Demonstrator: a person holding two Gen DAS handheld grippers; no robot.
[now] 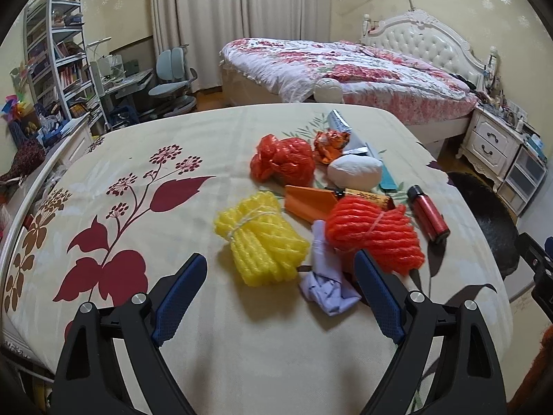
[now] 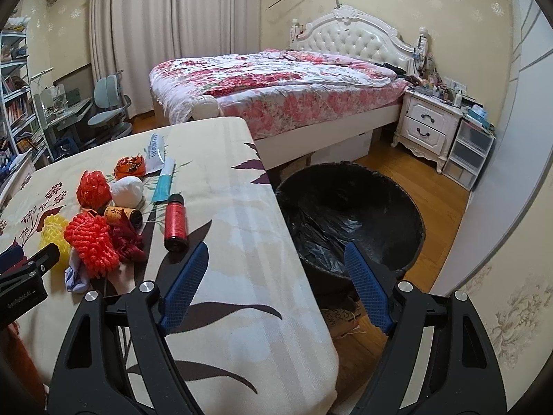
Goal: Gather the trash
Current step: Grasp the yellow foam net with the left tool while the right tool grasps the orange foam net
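Observation:
A pile of trash lies on the cloth-covered table [image 1: 138, 311]: a yellow foam net [image 1: 262, 238], an orange-red foam net [image 1: 375, 233], a crumpled lilac paper [image 1: 326, 276], a red plastic bag [image 1: 283, 159], a white wad [image 1: 354, 172], a red bottle [image 1: 428, 214]. My left gripper [image 1: 280, 273] is open and empty, just short of the yellow net and lilac paper. My right gripper [image 2: 276, 259] is open and empty, over the table's right edge, beside a bin with a black liner [image 2: 349, 218] on the floor. The red bottle [image 2: 175, 223] lies left of it.
An orange folded card [image 1: 309, 202], a brown tube [image 1: 366, 195], an orange wrapper [image 1: 330, 145] and a teal strip [image 2: 163, 181] also lie in the pile. A bed [image 2: 276, 83], a nightstand [image 2: 427, 128], and a desk with chair [image 1: 172, 79] stand behind.

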